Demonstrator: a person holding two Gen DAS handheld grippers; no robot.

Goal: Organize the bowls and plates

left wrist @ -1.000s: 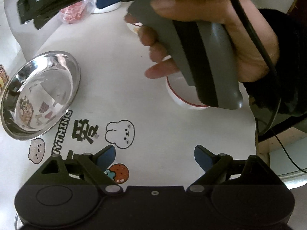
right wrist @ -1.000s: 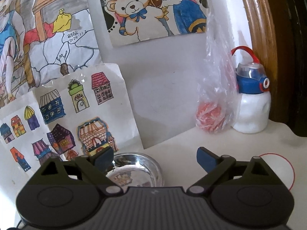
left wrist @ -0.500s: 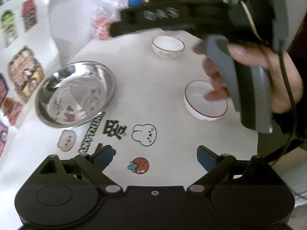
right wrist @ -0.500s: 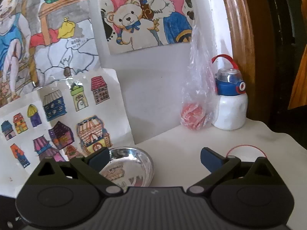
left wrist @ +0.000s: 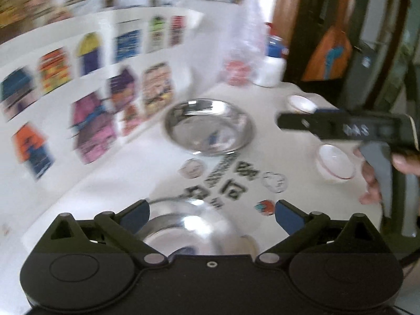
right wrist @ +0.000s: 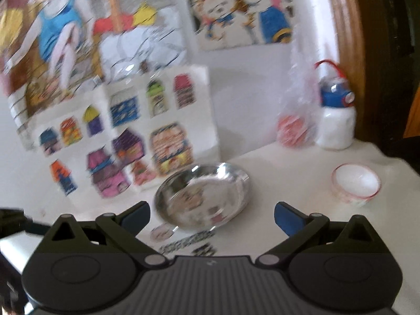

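1. Reads as an early sorting step, judging from the layout: nothing stacked yet, nothing gripped.
2. Finds the left gripper low over the near steel dish, jaws wide apart and empty, the dish sitting at the closest edge of the counter and partly hidden under the tool.
3. Finds the right gripper raised above the counter, jaws likewise apart and empty, facing the far steel dish close to the drawings along the wall.
4. Places the ceramic pieces on the right side: the near white bowl just beside the hand holding the right tool, the far white bowl toward the back, near a water bottle and a plastic bag.
5. Keeps all four pieces apart from one another, none nested.
6. Shows every dish and bowl mouth up with the rim roughly level; being round, offers no long axis, so allows a rim grasp from any side.
7. Probably calls next for lowering the left jaws over the lip of the near steel dish, one finger inside and one outside, then closing firmly on the thin, slippery-looking metal edge.
8. Suggests then carrying it level toward the far steel dish to nest like with like, and pairing the white bowls similarly.
9. Leaves fine detail uncertain because of blur in both views.
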